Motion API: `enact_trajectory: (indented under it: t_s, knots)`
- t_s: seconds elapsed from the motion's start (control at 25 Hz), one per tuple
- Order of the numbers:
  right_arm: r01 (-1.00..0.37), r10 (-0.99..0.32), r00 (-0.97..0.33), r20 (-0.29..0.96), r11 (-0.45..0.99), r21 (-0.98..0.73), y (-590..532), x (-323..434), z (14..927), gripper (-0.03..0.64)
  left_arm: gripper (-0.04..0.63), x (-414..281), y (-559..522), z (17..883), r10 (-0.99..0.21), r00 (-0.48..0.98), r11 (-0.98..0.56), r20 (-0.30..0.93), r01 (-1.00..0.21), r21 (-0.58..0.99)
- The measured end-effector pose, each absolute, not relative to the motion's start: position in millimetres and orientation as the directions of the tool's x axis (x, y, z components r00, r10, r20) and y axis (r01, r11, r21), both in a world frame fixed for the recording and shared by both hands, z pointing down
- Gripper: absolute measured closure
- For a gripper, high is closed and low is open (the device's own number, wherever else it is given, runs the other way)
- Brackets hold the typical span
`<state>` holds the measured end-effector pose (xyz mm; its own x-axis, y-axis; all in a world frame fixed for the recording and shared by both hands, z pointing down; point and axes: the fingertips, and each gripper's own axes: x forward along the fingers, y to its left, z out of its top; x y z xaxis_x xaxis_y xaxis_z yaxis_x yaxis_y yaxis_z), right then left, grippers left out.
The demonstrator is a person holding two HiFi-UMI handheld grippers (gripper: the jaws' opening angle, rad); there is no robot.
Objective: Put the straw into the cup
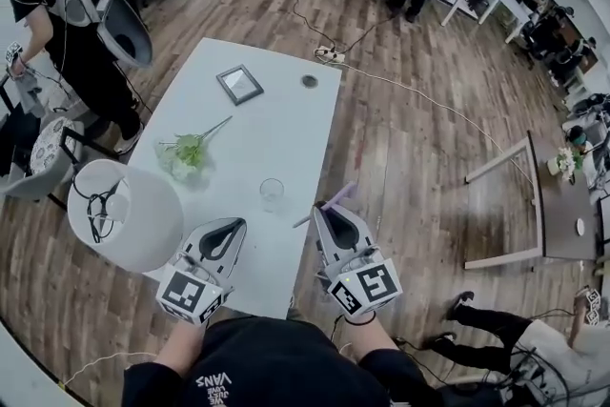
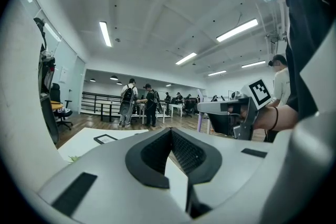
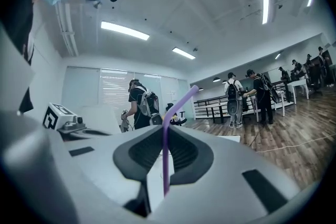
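Right gripper (image 1: 335,210) pinched shut on the purple straw (image 3: 166,155) — held upright across its jaws, bent tip on top — while the cup (image 1: 272,193) stands on the table (image 1: 276,110) just to its left, between it and the left gripper (image 1: 229,228), closed on nothing

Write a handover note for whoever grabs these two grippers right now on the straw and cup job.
Left gripper: jaws together, nothing in them, held over the near table edge, left of the cup.
Right gripper: shut on the purple straw, just right of the cup.
Cup: clear, upright on the white table, no straw in it.
Done: the straw is in the grip.
Left: carry the straw over the cup's mouth, lower one end in, then let go.
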<state>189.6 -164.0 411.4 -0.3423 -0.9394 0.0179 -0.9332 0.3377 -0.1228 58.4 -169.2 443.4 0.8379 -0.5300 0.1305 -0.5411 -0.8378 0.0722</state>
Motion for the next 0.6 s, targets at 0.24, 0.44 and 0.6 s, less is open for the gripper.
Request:
enact_trajectory:
  t_s: [0.24, 0.44, 0.6]
  knots:
    - [-0.915, -0.920, -0.391, 0.001, 0.388, -0.106, -184, 183, 400, 0.576, 0.584, 58, -172, 441, -0.553, 0.823, -0.822, 0.129, -0.565, 0.078]
    - [-0.905, -0.908, -0.419, -0.014, 0.419, -0.079, -201, 178, 391, 0.576, 0.584, 57, -174, 442, -0.562, 0.818, -0.815, 0.123, -0.573, 0.083]
    - [-0.899, -0.901, -0.433, -0.024, 0.433, -0.068, -217, 176, 387, 0.577, 0.584, 56, -175, 444, -0.569, 0.812, -0.809, 0.131, -0.581, 0.088]
